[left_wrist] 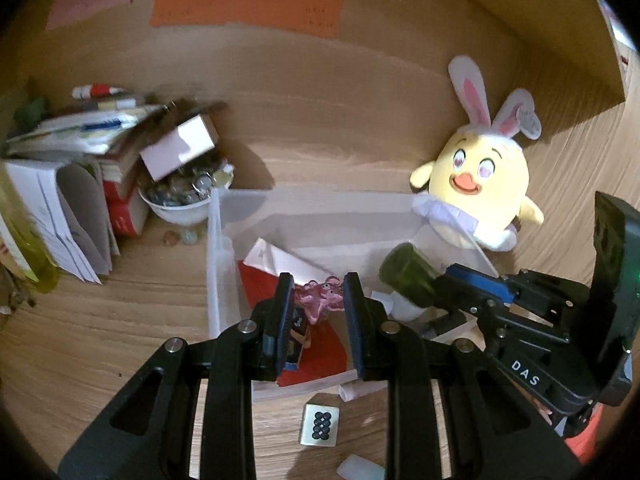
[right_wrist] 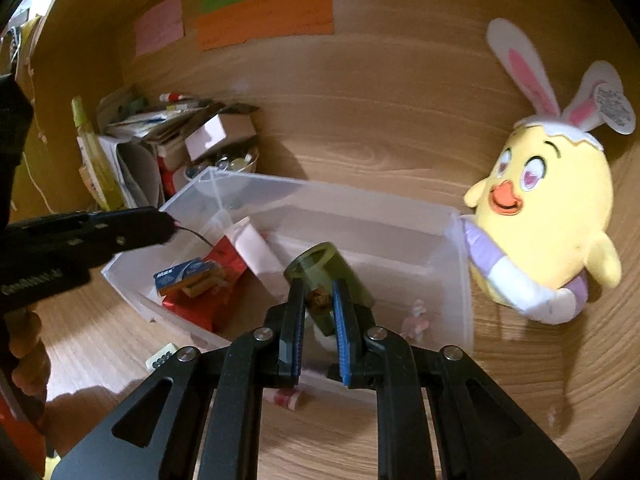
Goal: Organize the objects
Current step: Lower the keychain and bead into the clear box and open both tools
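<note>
Right tool [right_wrist: 317, 300] clamps green cylinder [right_wrist: 332, 276] over clear bin [right_wrist: 456, 264]; left tool [left_wrist: 319, 296] half-open around pink figurine [left_wrist: 320, 300] inside.

Bin [right_wrist: 460, 280] mid-desk; plush [right_wrist: 548, 216] touching its right end; bowl [left_wrist: 176, 210] and books [left_wrist: 120, 184] behind-left

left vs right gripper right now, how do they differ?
The right gripper is shut on the green cylinder; the left gripper looks open with nothing between its fingers, the pink figurine lying below in the clear bin. The right gripper's pads are blue; the left gripper's look black. The right gripper sits over the bin's plush-toy side, the left over the side with the red packet. Both hover above the same bin.
</note>
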Demonstrator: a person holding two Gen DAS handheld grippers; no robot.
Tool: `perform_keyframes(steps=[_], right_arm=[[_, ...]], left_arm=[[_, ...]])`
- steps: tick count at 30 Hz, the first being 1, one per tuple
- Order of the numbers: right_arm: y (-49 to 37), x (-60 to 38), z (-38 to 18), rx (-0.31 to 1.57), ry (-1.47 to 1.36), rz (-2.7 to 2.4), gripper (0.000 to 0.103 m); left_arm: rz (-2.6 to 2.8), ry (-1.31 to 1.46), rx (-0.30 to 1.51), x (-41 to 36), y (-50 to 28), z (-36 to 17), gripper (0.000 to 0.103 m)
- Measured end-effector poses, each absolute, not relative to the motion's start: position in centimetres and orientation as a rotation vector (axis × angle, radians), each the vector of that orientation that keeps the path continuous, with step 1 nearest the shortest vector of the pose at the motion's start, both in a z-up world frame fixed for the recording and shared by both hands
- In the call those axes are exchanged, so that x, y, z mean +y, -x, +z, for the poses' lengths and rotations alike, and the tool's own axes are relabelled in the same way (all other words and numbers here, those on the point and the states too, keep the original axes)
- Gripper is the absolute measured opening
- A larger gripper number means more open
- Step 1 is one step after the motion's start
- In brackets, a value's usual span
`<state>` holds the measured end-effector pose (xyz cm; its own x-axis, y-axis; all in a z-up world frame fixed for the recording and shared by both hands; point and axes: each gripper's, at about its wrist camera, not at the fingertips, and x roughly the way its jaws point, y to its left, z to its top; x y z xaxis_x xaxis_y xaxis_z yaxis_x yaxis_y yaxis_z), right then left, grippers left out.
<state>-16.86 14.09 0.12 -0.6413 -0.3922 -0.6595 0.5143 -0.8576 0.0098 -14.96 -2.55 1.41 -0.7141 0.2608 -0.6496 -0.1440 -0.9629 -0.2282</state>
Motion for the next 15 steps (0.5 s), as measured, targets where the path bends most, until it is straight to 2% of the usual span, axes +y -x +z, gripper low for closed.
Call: perform_keyframes(steps=[12,15], right_arm=[[17.1,12.9,-1.1,0.275,-0.968,-2.41,0.012],[17.0,12.9,-1.2,0.28,-0.963,-2.418,0.012]], left_arm=[[2.672,1.122,-0.182,-1.4,15.4,0.2,0.025],[2.679,1.111,-0.182,-1.5,15.1,0.4,0.035]])
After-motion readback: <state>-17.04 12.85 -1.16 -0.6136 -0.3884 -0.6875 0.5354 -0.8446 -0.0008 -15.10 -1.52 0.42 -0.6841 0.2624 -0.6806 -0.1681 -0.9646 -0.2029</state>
